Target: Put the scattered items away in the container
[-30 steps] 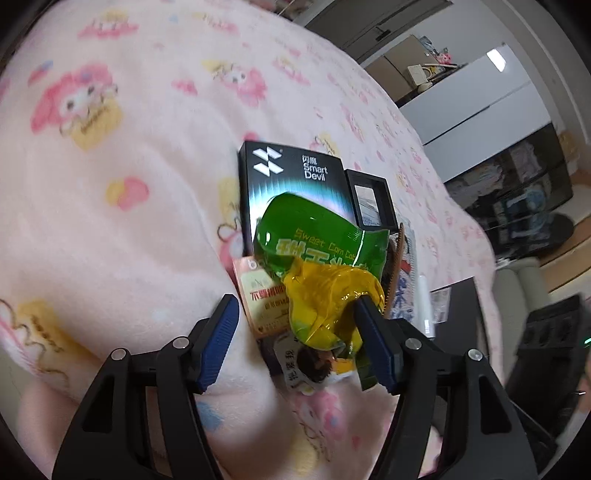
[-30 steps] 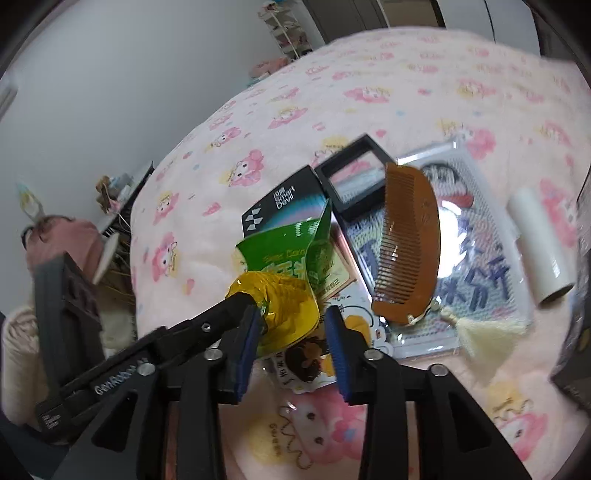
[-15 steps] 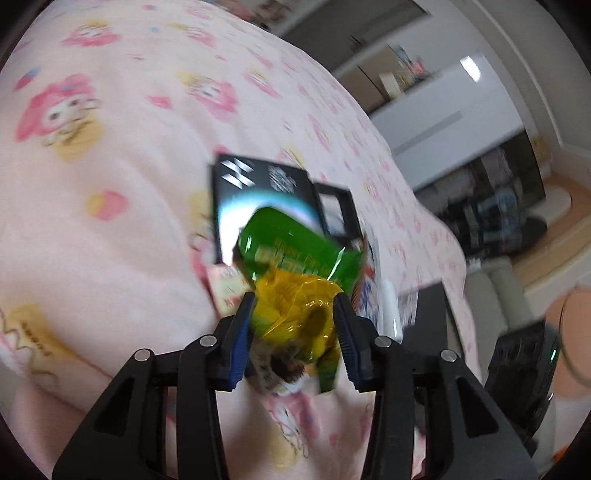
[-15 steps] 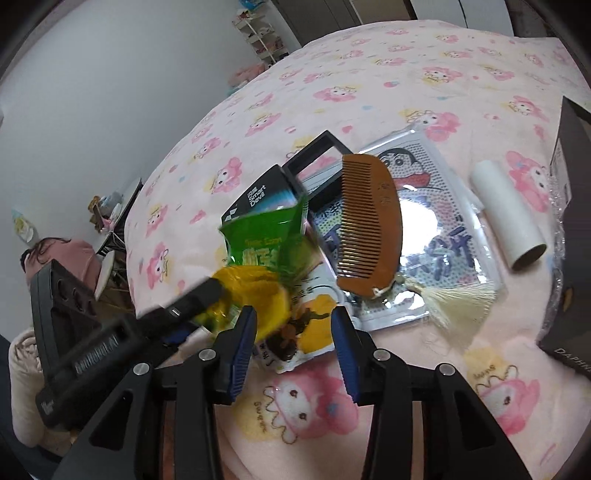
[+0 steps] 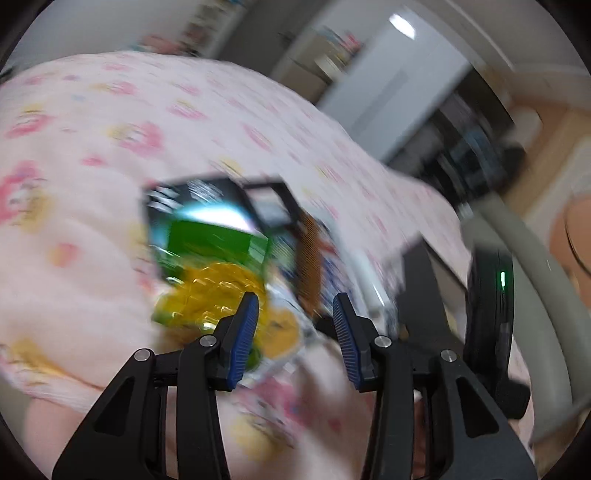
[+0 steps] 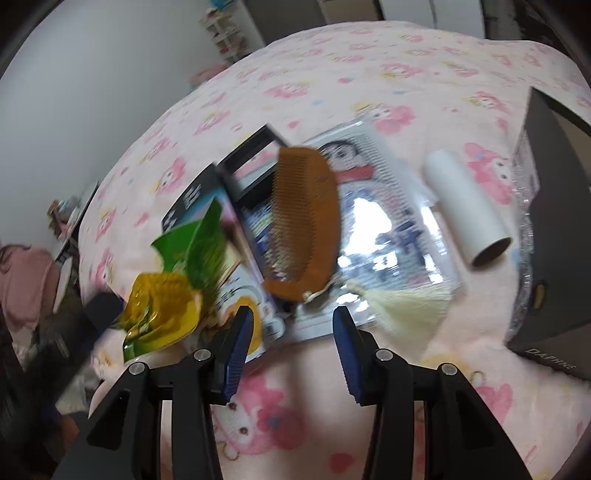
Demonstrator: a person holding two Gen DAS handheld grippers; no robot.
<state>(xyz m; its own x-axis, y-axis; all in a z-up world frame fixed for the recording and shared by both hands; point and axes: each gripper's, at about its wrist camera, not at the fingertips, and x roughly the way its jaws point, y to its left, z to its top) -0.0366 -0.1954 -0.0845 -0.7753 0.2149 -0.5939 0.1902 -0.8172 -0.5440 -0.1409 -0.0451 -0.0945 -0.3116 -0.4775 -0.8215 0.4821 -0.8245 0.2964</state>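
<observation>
This is a home, most likely a bedroom. A soft pink blanket (image 6: 369, 66) with cartoon prints covers a bed. On it lie small personal things: a wooden comb (image 6: 306, 221) with a tassel, a snack bag (image 6: 173, 280) and a white roll (image 6: 467, 210). Behind the bed stand a plain white wall (image 6: 110, 74), a small shelf (image 6: 225, 33) and dark cabinets (image 5: 469, 147).

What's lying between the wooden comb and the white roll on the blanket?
In the right wrist view, a clear plastic cartoon packet fills that stretch; the wooden comb lies on its left part and the white roll sits just past its right edge.
</observation>
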